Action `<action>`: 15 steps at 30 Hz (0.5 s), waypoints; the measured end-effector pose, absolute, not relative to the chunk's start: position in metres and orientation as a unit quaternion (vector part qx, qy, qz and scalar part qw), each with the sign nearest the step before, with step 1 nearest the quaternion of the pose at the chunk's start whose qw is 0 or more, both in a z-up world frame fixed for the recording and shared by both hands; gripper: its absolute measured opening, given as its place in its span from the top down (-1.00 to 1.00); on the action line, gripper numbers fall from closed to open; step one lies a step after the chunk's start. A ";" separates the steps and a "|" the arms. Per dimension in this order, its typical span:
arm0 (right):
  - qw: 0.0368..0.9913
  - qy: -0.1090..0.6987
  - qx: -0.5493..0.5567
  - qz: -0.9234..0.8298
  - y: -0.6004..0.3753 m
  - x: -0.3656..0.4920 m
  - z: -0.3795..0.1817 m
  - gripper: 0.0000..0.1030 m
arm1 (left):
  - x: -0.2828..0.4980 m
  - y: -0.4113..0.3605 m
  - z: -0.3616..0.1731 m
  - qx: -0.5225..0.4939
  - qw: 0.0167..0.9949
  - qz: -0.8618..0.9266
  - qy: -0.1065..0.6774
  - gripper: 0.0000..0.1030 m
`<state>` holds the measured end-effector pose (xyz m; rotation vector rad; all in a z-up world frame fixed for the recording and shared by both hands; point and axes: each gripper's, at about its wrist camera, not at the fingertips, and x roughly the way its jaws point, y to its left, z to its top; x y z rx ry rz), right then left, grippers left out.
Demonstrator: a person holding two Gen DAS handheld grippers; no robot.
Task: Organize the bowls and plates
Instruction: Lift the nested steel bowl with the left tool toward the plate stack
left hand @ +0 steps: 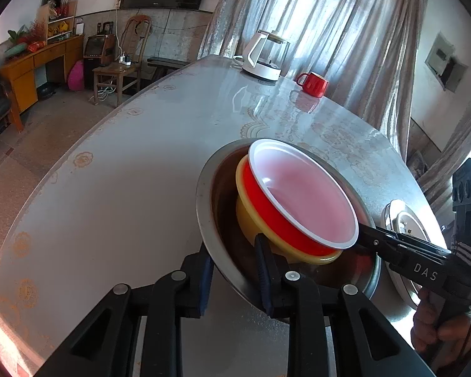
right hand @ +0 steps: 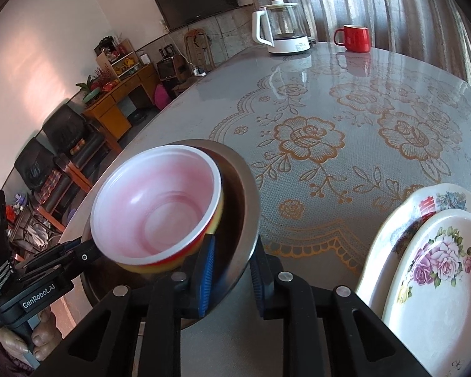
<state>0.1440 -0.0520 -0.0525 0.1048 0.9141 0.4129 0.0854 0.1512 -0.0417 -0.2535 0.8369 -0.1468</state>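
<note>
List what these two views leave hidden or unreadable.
- Yellow bowl: inside hidden in both views by the red bowl nested in it.
- Metal bowl: bottom covered by both.
- Plates: cut off by the right wrist view's edge; the lower plate's pattern is mostly covered.

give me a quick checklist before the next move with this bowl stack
1. Left gripper clamped on the metal bowl rim: ok.
2. Right gripper clamped on the rim's other side: ok.
3. Red bowl nested in the yellow bowl: ok.
4. Nested bowls sitting level inside the metal bowl: not ok, tilted.
5. Flowered plates clear of the stack: ok.
6. Metal bowl lifted off the table: cannot tell.
</note>
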 end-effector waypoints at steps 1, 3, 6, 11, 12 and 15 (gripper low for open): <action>0.876 0.438 0.050 0.199 -0.052 0.144 -0.053 0.60 | 0.084 0.151 -0.042 -0.122 0.904 -0.072 0.404 0.50; 0.875 0.438 0.051 0.199 -0.053 0.143 -0.053 0.60 | 0.081 0.151 -0.041 -0.120 0.904 -0.072 0.404 0.49; 0.876 0.437 0.047 0.200 -0.051 0.141 -0.053 0.60 | 0.079 0.151 -0.040 -0.120 0.905 -0.073 0.402 0.49; 0.877 0.436 0.046 0.199 -0.052 0.139 -0.053 0.60 | 0.075 0.149 -0.038 -0.117 0.906 -0.075 0.400 0.48; 0.877 0.435 0.047 0.199 -0.052 0.138 -0.053 0.60 | 0.074 0.149 -0.037 -0.117 0.906 -0.076 0.399 0.48; 0.877 0.434 0.049 0.198 -0.054 0.137 -0.053 0.60 | 0.072 0.147 -0.035 -0.114 0.908 -0.077 0.396 0.48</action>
